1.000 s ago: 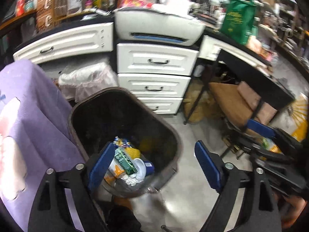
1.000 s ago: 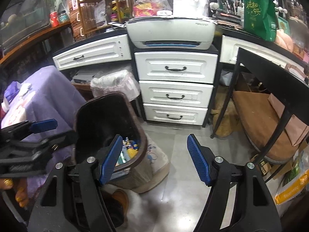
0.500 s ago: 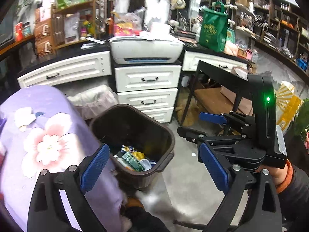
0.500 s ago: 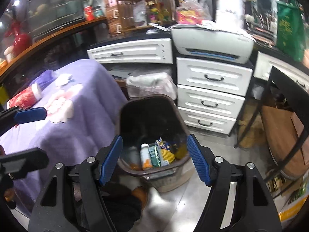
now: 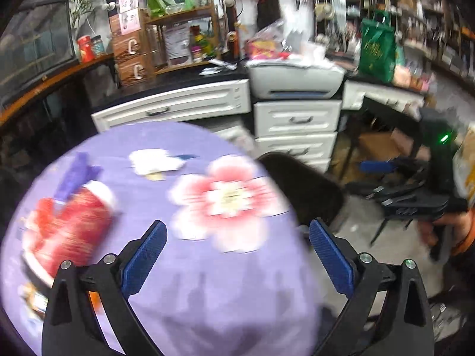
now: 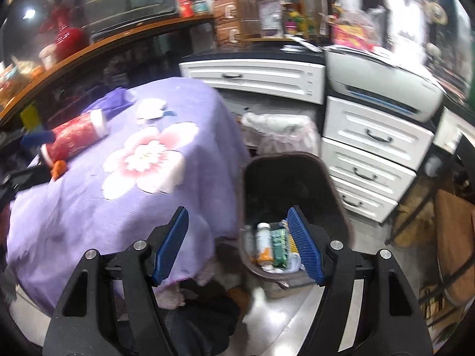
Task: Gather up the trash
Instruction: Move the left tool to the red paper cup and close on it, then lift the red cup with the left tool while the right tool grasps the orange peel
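A round table under a purple flowered cloth (image 5: pixel 207 281) (image 6: pixel 89 207) carries a red canister lying on its side (image 5: pixel 68 225) (image 6: pixel 77 139), a crumpled white paper (image 5: pixel 154 163) (image 6: pixel 150 108) and a purple wrapper (image 5: pixel 74 175) (image 6: pixel 115 101). My left gripper (image 5: pixel 237 255) hovers over the cloth, open and empty, with the canister to its left. A dark bin (image 6: pixel 285 157) (image 5: pixel 302 184) beside the table holds bottles and wrappers. My right gripper (image 6: pixel 237 246) (image 5: pixel 400 190) is open and empty above the gap between table and bin.
White drawers (image 6: pixel 371 139) with a printer (image 6: pixel 380 83) on top stand behind the bin. A bag-lined basket (image 6: pixel 276 130) sits between drawers and table. A black-framed stool (image 6: pixel 451 231) is at the right. A small orange item (image 6: pixel 59 169) lies by the canister.
Both views have swung left and risen from the bin toward the table top. The left jaws have spread a little wider. The red canister and the papers have come into the left view.
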The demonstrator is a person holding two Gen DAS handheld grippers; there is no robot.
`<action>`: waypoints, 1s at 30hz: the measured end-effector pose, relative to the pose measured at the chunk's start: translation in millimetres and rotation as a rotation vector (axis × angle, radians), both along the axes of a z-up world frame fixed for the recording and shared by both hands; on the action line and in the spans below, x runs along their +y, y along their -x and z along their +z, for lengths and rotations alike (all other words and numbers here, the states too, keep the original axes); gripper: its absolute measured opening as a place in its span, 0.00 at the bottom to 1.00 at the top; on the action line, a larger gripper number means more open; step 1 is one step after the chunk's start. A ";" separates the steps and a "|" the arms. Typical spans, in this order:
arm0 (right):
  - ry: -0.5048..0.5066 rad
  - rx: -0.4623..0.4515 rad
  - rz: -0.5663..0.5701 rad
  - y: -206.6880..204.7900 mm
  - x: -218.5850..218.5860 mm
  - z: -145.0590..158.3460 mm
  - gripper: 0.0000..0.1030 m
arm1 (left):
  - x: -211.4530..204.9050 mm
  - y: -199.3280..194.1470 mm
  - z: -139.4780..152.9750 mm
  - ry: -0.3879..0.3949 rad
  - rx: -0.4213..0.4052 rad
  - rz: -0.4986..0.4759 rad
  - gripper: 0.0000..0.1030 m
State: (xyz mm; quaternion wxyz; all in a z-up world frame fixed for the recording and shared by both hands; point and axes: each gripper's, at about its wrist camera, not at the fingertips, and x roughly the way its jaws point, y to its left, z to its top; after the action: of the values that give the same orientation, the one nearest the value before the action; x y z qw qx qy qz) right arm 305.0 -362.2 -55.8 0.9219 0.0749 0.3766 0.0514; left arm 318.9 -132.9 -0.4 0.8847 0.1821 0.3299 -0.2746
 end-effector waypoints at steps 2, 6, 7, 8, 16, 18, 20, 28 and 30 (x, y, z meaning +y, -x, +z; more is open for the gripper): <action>0.005 -0.011 0.031 -6.7 13.5 6.7 0.69 | 16.9 -13.4 6.1 -0.098 -0.021 0.003 0.93; 0.005 -0.024 0.083 -18.0 40.7 14.8 0.69 | 49.6 -45.1 11.6 -0.250 0.013 0.013 0.93; 0.005 -0.024 0.097 -20.7 48.8 15.8 0.69 | 58.8 -60.0 11.5 -0.276 0.061 0.020 0.92; 0.005 -0.024 0.107 -22.3 54.9 16.3 0.69 | 64.5 -69.6 11.5 -0.288 0.084 0.028 0.91; 0.028 0.006 0.171 -30.8 90.4 13.4 0.69 | 87.0 -131.4 -8.2 -0.431 0.216 0.073 0.80; 0.032 0.009 0.173 -30.6 92.6 13.4 0.69 | 85.8 -140.6 -21.0 -0.472 0.242 0.088 0.77; 0.032 0.011 0.173 -31.7 93.6 12.9 0.69 | 83.1 -149.0 -29.8 -0.534 0.237 0.100 0.77; 0.026 0.028 0.174 -40.0 98.4 9.5 0.69 | 78.0 -166.4 -53.2 -0.655 0.316 0.087 0.75; 0.019 0.027 0.176 -41.3 99.6 9.8 0.69 | 76.7 -168.3 -58.9 -0.674 0.323 0.088 0.72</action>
State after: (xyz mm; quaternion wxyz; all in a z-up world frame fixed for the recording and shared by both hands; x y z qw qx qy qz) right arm 346.2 -262.7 -46.0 0.9092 0.0332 0.3948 0.1278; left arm 487.2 -56.1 -59.2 0.7227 0.4031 0.5445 -0.1374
